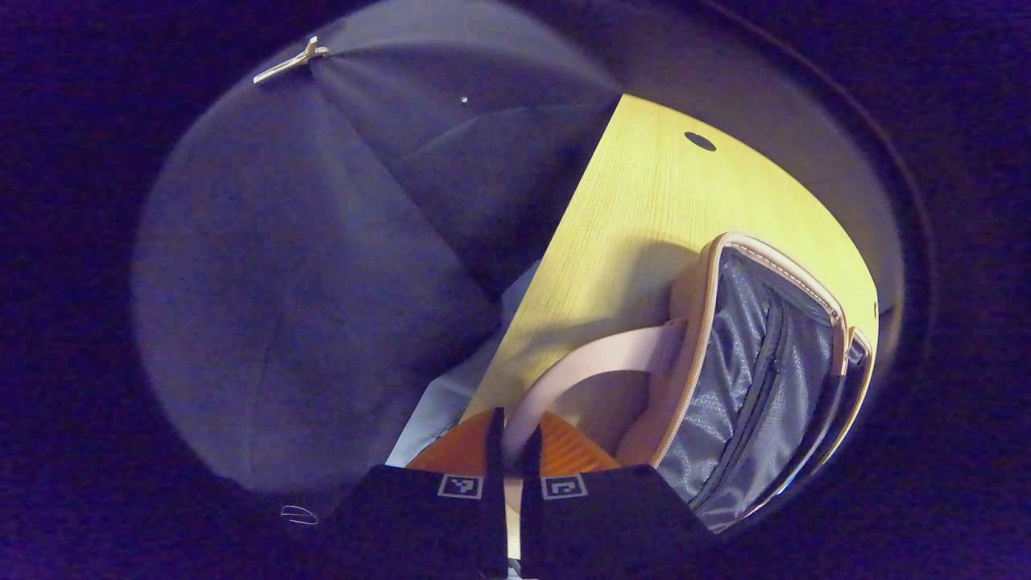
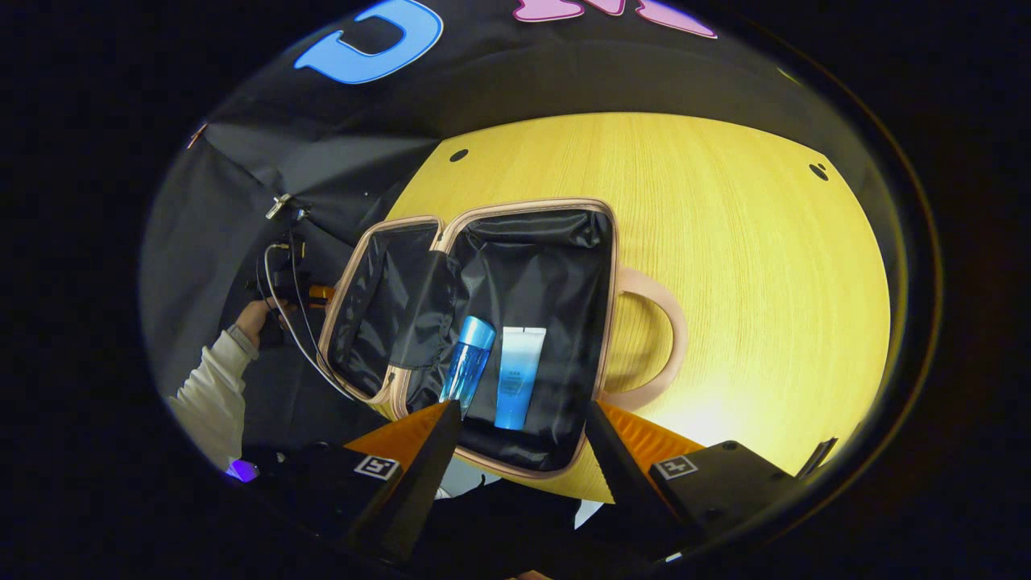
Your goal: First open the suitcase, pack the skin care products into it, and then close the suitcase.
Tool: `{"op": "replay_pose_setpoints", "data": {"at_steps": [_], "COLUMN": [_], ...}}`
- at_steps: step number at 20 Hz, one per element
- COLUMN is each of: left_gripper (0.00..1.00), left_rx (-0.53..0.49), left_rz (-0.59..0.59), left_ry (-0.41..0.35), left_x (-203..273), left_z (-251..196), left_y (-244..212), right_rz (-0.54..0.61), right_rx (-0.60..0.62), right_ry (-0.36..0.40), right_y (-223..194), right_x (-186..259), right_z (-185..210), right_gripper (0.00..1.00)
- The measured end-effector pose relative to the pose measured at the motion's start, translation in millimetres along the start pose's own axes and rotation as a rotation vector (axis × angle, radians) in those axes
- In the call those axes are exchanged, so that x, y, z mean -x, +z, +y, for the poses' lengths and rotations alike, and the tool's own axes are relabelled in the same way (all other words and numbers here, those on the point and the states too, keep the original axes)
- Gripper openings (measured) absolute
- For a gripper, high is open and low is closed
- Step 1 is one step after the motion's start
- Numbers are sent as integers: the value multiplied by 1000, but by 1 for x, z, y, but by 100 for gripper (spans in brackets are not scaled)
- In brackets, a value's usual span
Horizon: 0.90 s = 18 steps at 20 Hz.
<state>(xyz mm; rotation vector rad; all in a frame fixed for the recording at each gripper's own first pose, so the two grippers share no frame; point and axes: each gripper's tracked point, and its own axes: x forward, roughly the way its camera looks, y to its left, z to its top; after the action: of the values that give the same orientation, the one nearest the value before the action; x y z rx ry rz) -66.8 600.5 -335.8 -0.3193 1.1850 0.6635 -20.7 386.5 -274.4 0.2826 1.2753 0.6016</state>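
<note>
My grippers: black bodies, orange ribbed fingers (image 2: 644, 439), square fiducial tags (image 1: 460, 486); a white sleeve (image 2: 211, 395) and trailing cables (image 2: 290, 314) beyond.

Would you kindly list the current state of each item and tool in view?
Suitcase: open on the table.
Lid: raised, handle gripped.
Blue bottle: lying inside.
White-blue tube: lying inside, beside the bottle.
Left tool: shut on handle.
Right tool: open.

I see a pale pink suitcase (image 2: 483, 322) with black lining on a yellow wood-grain table (image 2: 749, 266). Inside lie a blue bottle (image 2: 467, 362) and a white-to-blue tube (image 2: 515, 374). My gripper fingers (image 2: 419, 435) are orange and black.
</note>
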Motion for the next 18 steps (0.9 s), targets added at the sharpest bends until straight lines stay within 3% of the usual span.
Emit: {"op": "replay_pose_setpoints", "data": {"at_steps": [10, 18], "left_gripper": [7, 6], "left_rx": [-12, -114], "left_rz": [-213, -404], "left_ry": [-147, -218], "left_x": [113, 254], "left_z": [-18, -106], "left_y": [42, 55], "right_rz": [-63, -162], "right_rx": [-8, 24], "right_ry": [41, 131], "right_y": [0, 21], "right_x": [17, 62], "right_z": [10, -9], "right_gripper": [98, 98]}}
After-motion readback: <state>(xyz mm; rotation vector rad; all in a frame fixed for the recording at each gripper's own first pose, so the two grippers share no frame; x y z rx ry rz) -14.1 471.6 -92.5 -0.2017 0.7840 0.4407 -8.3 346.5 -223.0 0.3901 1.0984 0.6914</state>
